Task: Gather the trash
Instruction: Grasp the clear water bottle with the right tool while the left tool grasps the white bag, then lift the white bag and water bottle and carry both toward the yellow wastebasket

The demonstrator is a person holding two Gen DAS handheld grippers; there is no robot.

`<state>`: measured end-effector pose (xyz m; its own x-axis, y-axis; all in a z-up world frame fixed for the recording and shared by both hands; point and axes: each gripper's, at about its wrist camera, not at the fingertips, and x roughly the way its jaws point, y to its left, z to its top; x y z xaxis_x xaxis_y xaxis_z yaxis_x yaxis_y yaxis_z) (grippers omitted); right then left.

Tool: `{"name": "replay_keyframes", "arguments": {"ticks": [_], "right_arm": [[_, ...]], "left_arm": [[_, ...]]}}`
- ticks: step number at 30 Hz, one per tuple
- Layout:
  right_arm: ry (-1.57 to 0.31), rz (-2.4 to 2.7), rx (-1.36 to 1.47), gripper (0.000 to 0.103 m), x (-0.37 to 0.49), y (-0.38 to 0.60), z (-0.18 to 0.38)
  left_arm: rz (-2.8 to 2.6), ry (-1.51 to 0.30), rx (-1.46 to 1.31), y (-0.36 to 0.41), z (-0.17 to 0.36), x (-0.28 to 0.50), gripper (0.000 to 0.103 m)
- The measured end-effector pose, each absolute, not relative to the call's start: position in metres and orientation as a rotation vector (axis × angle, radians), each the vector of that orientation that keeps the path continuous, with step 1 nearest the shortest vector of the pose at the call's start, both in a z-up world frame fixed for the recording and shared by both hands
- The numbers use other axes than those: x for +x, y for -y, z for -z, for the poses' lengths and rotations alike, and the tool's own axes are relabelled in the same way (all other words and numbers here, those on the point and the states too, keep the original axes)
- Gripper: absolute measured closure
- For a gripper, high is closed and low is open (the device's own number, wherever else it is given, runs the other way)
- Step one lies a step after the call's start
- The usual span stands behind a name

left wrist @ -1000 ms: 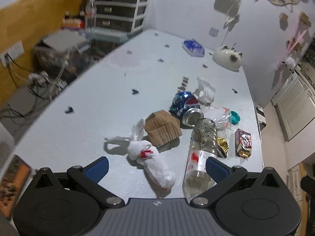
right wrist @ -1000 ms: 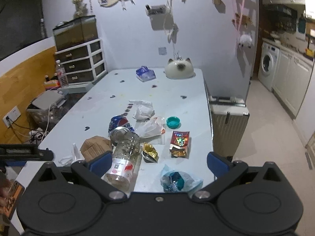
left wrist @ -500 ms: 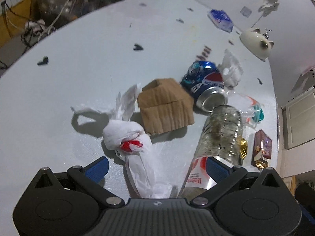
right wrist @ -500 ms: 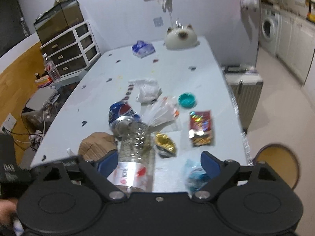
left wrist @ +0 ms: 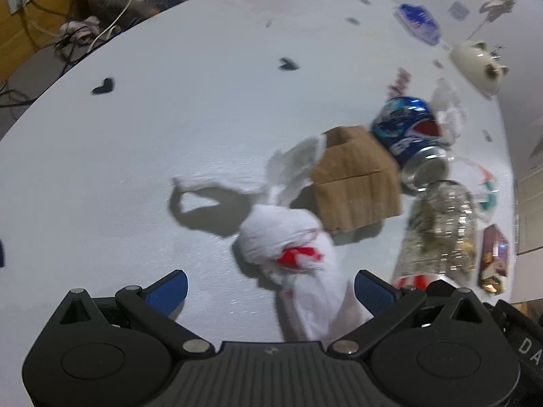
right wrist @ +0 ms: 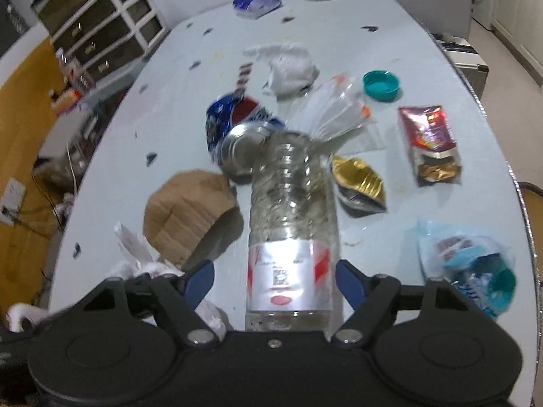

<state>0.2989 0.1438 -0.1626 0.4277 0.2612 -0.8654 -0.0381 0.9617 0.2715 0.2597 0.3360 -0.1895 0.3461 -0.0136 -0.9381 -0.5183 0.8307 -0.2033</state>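
The clear plastic bottle lies on the pale surface, long axis near-to-far, between the closing right tongs, untouched. Left tongs spread around a knotted white bag.

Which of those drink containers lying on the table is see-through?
The clear ribbed plastic bottle with the red-and-white label; the crushed blue cola can touching its far end is opaque metal.

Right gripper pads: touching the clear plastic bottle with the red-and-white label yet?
Apart. In the right wrist view, the right gripper straddles the clear plastic bottle, jaws closing, but table shows between each blue pad and the bottle's sides.
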Motion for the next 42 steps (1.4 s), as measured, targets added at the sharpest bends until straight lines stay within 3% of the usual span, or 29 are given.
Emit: {"name": "replay_keyframes", "arguments": {"ticks": [3,6,19,25,30,42], "right_arm": [[-1.122,-0.164,0.210,0.027,0.300,-0.146,0.169],[-1.133,-0.158,0.193,0.041,0.301,-0.143,0.173],[-1.146,-0.181,0.161,0.042,0.268,-0.112,0.173],[-1.153,-0.178,0.164,0.043,0.263,-0.108,0.173],[-1.160,-0.210,0.157,0.043,0.259,-0.112,0.172],[-1.058,-0.259,0.123,0.045,0.243,-0.106,0.141]], "left_arm": [[-0.330,-1.247,-0.558,-0.342,0.198,0.263,0.000],[-0.328,-1.249,-0.570,-0.342,0.201,0.264,0.000],[-0.308,-1.254,-0.508,-0.305,0.202,0.283,0.000],[-0.305,-1.253,-0.510,-0.301,0.205,0.276,0.025],[-0.275,-1.241,-0.506,-0.311,0.201,0.265,0.063],[-0.155,-1.114,-0.352,-0.310,0.157,0.221,0.067]]}}
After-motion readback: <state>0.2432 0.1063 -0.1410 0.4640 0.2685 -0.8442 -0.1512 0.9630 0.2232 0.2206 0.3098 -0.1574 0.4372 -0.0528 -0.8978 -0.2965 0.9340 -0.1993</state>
